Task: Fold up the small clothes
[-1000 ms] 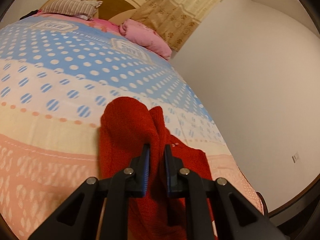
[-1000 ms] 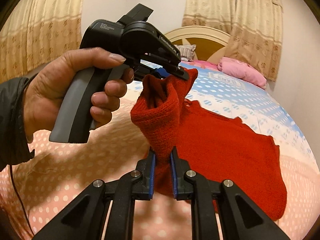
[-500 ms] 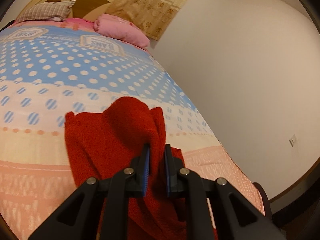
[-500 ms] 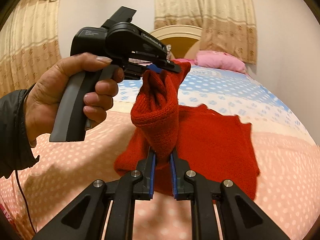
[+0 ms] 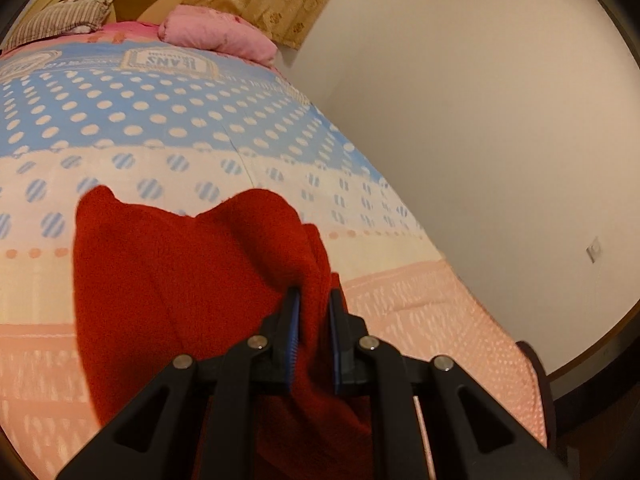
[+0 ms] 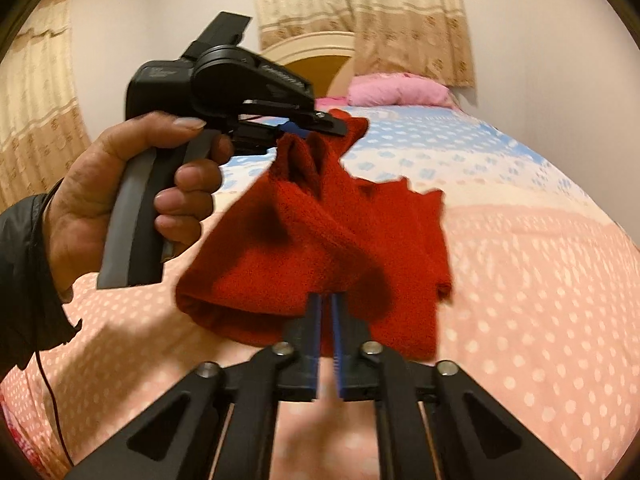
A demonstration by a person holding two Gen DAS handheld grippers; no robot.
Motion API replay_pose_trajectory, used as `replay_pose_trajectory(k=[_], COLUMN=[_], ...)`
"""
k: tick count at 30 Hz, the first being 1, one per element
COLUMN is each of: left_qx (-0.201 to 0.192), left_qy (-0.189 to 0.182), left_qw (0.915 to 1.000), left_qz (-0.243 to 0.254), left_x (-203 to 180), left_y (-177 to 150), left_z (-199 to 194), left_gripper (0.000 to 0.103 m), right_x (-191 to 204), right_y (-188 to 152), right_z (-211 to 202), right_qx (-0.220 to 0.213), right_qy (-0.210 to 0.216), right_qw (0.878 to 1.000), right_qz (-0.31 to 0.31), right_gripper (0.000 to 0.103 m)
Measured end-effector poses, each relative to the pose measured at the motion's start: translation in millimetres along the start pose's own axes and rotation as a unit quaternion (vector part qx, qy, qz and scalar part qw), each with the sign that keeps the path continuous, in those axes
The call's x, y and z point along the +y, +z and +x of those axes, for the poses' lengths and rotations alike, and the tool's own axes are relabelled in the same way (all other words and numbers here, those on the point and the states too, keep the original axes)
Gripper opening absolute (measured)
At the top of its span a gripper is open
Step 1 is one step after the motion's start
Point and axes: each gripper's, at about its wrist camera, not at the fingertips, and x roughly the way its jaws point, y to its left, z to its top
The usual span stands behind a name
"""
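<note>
Both the left tool point(image 5: 313, 308) and the right tool point(image 6: 326, 304) clamp the red sweater point(image 6: 320, 240), lifted over the bed point(image 6: 540, 280) toward 12 o'clock.

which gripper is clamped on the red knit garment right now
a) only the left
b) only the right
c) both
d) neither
c: the left gripper has red knit garment bunched between its blue pads, and the right gripper pinches the garment's near edge, lifting it off the bedspread.
</note>
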Motion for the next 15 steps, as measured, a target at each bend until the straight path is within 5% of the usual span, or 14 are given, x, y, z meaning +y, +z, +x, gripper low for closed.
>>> replay_pose_trajectory(k=[7, 9, 10, 11, 15], left_qx=[0.016, 0.014, 0.013, 0.012, 0.011], left_qy=[0.001, -0.002, -0.003, -0.003, -0.005], left_qw=[0.9998, 0.9998, 0.9999, 0.9999, 0.9999], left_qz=[0.014, 0.012, 0.009, 0.007, 0.005], left_x=[-11, -10, -9, -8, -6], left_y=[-11, -10, -9, -9, -9], left_z=[18, 15, 13, 13, 9], left_gripper=[0.013, 0.013, 0.013, 0.013, 0.013], right_x=[-33, -39, -41, -41, -26], right_y=[-7, -5, -3, -2, 10], right_z=[-8, -12, -13, -15, -10], right_qx=[0.01, 0.001, -0.002, -0.01, -0.016], right_qy=[0.018, 0.039, 0.053, 0.064, 0.068], right_qw=[0.998, 0.996, 0.994, 0.992, 0.994], right_qz=[0.065, 0.086, 0.099, 0.109, 0.084], right_gripper=[0.004, 0.022, 0.056, 0.075, 0.073])
